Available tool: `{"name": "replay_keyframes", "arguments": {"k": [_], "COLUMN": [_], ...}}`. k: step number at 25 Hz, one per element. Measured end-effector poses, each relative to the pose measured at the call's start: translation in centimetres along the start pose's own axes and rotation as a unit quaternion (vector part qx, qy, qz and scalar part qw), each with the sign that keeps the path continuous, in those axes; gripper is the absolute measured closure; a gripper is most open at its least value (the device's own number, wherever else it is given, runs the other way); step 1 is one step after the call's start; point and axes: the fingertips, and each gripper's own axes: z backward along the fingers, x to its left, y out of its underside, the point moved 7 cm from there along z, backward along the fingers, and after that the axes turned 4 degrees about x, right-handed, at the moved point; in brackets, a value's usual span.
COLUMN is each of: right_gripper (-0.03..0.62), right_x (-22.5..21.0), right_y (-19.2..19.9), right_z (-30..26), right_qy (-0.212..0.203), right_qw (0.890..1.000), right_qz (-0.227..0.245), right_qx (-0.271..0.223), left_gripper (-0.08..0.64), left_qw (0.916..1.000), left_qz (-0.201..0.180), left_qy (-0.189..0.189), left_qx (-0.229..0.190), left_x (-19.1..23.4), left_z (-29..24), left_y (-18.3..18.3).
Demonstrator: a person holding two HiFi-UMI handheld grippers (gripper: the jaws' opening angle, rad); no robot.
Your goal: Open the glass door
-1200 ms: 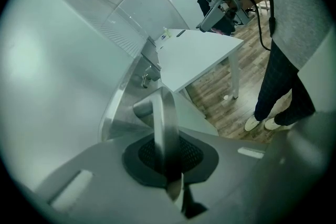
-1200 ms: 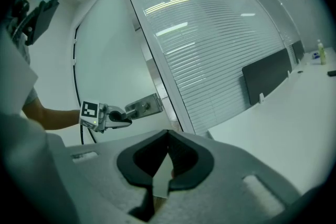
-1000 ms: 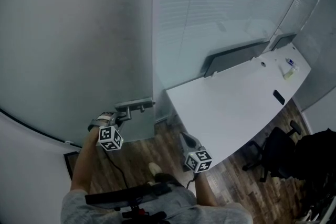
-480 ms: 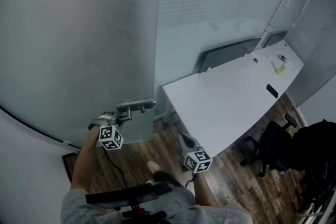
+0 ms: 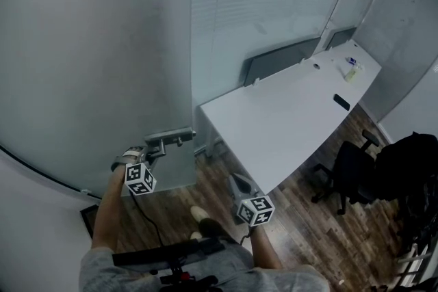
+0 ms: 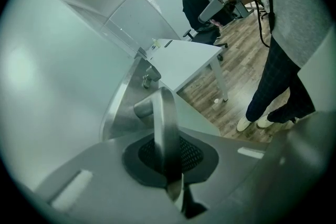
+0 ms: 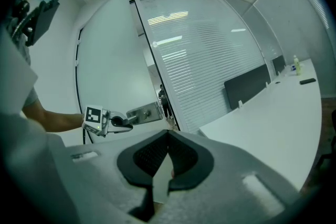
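Note:
The frosted glass door point(image 5: 89, 65) fills the left of the head view, its edge standing off from the frame. A metal lever handle point(image 5: 170, 137) juts from its lower edge. My left gripper point(image 5: 153, 150) is shut on that handle. In the left gripper view the steel lever point(image 6: 164, 113) runs straight down between the closed pads. The right gripper view shows the door point(image 7: 110, 60), the handle point(image 7: 144, 112) and the left gripper point(image 7: 124, 122) from the side. My right gripper point(image 5: 241, 184) hangs apart over the floor. Its jaws point(image 7: 168, 135) are shut on nothing.
Past the door stands a long white desk point(image 5: 287, 126) with a phone point(image 5: 341, 102) and a small bottle point(image 5: 351, 72) at its far end. Glass walls with blinds point(image 5: 274, 3) lie behind it. A black office chair point(image 5: 349, 171) and a dark bag point(image 5: 410, 167) stand on the wooden floor at the right.
The door edge and handle have shifted a little to the left with my left gripper still on the handle. The desk and room beyond have slid left and up. My right gripper moved slightly.

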Motion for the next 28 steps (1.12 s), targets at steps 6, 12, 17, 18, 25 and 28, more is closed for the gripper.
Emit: {"name": "replay_keyframes", "arguments": {"k": [6,12,17,18,25,28], "right_gripper": [0.591,0.591,0.591,0.591,0.591,0.591], "right_x": [1.1,2.3,3.6,3.9,4.8,5.0], "right_y": [1.3,2.4,3.4,3.5,4.3,4.5], "right_z": [3.3,5.8,7.1,7.3,8.9,9.6], "right_qy": [0.013,0.026,0.033,0.034,0.034,0.035], "right_qw": [1.000,0.999,0.999,0.999,0.999,0.999], "right_qz": [-0.004,-0.012,-0.021,-0.021,-0.025,-0.027], "right_qx": [-0.014,-0.025,-0.032,-0.032,-0.031,-0.031], "left_gripper": [0.557,0.558,0.558,0.558,0.557,0.558], "left_qw": [0.9999,0.9997,0.9993,0.9992,0.9987,0.9984], "left_qz": [-0.011,-0.023,-0.031,-0.033,-0.043,-0.050], "left_qy": [-0.003,-0.002,0.005,0.005,0.007,0.010], "left_qx": [-0.005,-0.013,-0.020,-0.023,-0.027,-0.026], "left_x": [-1.3,-2.6,-3.7,-3.7,-5.2,-5.5], "left_z": [1.1,2.6,3.8,4.0,5.6,6.4], "left_y": [-0.4,-0.6,-0.7,-0.7,-1.2,-1.5]}}
